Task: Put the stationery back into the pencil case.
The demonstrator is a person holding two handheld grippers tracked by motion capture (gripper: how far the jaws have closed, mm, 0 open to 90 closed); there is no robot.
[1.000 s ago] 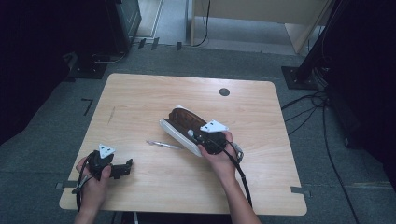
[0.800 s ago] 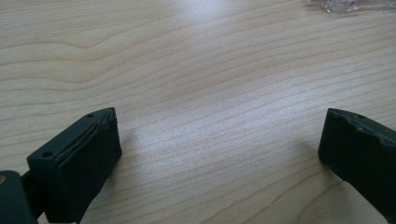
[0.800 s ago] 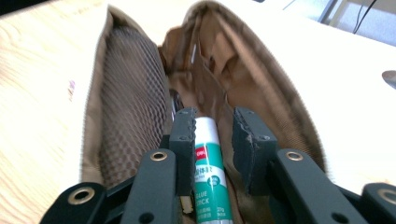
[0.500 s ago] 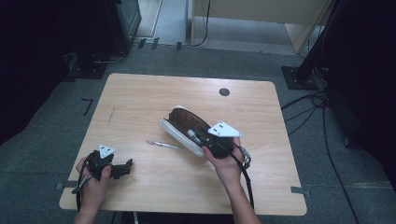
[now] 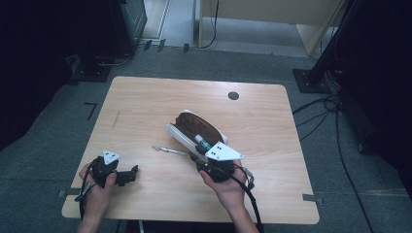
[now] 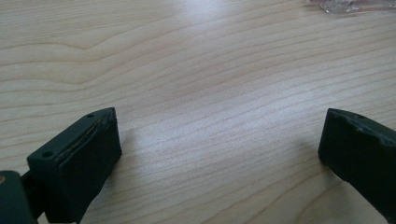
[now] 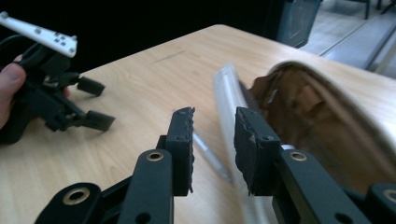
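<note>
A pale wood-grain counter [image 5: 145,102] stands on a grey carpeted floor [image 5: 43,126], with dark equipment and cables around its far corners and a small round black grommet [image 5: 233,95] near its far edge.

At the near left corner, the left hand-held gripper [image 5: 127,175] rests low over the counter in the person's left hand [image 5: 97,187]. It is released, its two black jaws spread wide with bare wood between them in the left gripper view, touching nothing.

Towards the middle lies a slim clear plastic pen [image 5: 167,150], flat on the wood, just left of the pouch.

Next comes a white-rimmed oval zip pouch with a brown lining [image 5: 194,128], lying open and tilted near the counter's centre. A green-and-white tube [image 5: 203,142] pokes out at its near end.

The right hand-held gripper [image 7: 214,140], held in the right hand [image 5: 226,187], sits just at the pouch's near end. Its jaws stand a narrow gap apart with nothing between them; the pouch's white rim lies just beyond the right jaw, and whether they touch cannot be told.
</note>
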